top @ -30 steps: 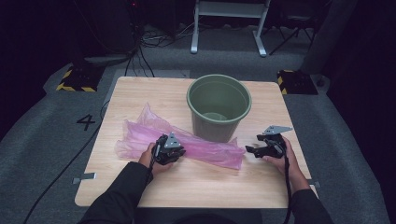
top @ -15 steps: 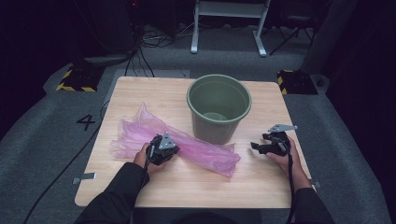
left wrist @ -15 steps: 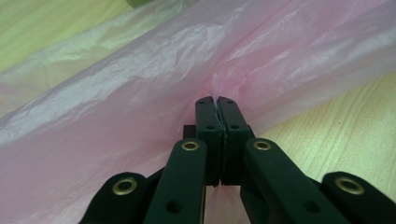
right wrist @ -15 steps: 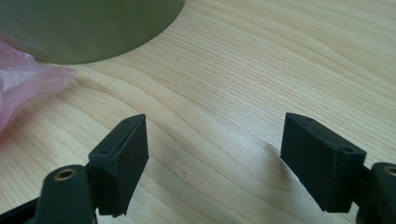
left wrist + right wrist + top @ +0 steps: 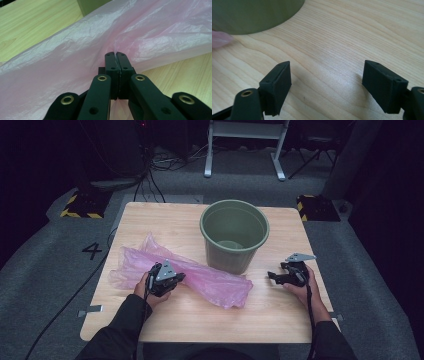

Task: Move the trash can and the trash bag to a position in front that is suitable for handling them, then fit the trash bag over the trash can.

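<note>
2 grippers at work on 1 wooden surface (image 5: 150,330). Left gripper (image 5: 172,281) clenched on a pinch of the pink plastic bag (image 5: 210,285), pads (image 5: 116,65) pressed flat together with a thin fold of film caught between, after closing within the last second. Bag lying crumpled and stretched across the surface from the left side toward the middle, its right end just in front of the green bucket (image 5: 234,235) and touching or nearly touching the bucket's base. Grip taken near the bag's near edge, probably to lift 1 layer and find the mouth. Right gripper (image 5: 274,276) released, jaws spread wide over bare wood with nothing between, resting low to the right of the bucket and apart from the bag; likely waiting there to take the opposite edge once the film is raised. Bucket upright and open-mouthed at the middle of the surface, apparently empty, placed within easy reach of both hands, probably to receive the bag as a liner. Film thin and slippery, so a small pinch could tear or slide out.
</note>
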Tool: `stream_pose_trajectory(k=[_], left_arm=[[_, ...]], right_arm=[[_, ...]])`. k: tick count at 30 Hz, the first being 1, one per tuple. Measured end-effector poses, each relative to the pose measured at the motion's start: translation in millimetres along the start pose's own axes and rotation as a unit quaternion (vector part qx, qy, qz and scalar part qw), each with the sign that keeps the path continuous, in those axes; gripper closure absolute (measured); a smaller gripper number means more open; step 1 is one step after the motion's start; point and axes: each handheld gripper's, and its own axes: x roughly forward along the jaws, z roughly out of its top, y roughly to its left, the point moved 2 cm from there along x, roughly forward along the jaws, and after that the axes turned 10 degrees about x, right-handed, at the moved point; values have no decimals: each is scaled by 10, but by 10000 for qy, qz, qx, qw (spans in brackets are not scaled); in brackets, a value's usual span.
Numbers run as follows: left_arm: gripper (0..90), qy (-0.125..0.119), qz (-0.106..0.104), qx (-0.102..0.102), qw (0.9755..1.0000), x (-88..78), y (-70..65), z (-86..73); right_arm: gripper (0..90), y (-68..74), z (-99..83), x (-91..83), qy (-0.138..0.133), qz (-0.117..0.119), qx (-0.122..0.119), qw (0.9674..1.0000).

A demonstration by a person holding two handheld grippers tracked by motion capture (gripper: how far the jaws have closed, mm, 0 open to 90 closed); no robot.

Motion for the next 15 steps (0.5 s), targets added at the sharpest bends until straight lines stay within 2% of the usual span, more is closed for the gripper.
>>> stream_pose_trajectory(k=[2,10,15], left_arm=[[892,-13,-5,-1,10000,-16,1,-1],[893,-161,68,-24,9998,-86,4,35],[893,-397,167,-14,9991,-201,13,77]], right_arm=[[209,28,-3,18,-13,-126,-88,9999],[198,31,-2,27,-13,-118,-77,9999],[194,35,1,31,-11,-123,-83,9999]])
